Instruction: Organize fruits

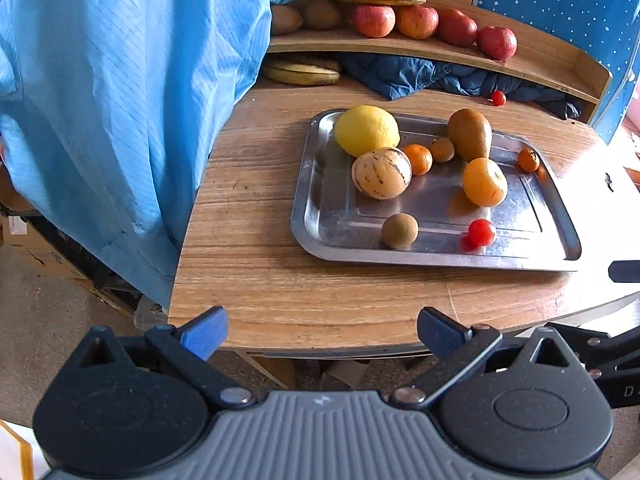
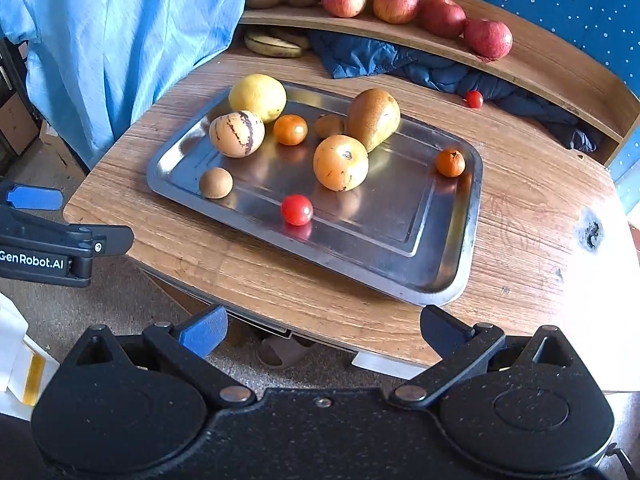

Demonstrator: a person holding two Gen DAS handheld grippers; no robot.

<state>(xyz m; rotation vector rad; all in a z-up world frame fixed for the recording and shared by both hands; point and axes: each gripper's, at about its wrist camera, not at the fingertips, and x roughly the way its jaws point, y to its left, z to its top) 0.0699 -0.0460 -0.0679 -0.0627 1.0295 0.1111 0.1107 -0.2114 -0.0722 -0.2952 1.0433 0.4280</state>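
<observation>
Both grippers' fingers apart, empty; fruit on metal tray (image 2: 460, 280)

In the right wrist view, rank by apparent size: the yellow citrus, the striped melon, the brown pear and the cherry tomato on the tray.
1. brown pear and yellow citrus: too close to rank.
2. striped melon, nearer the camera.
3. cherry tomato.

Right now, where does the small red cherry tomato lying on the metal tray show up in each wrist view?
Left wrist view: the small red cherry tomato sits right of centre, near the front rim of the rectangular metal tray, right of a small round brown fruit.
Right wrist view: the tomato is left of centre, near the tray's front edge.
Shared landmark: the striped cream-coloured melon beside the large yellow citrus.
</observation>
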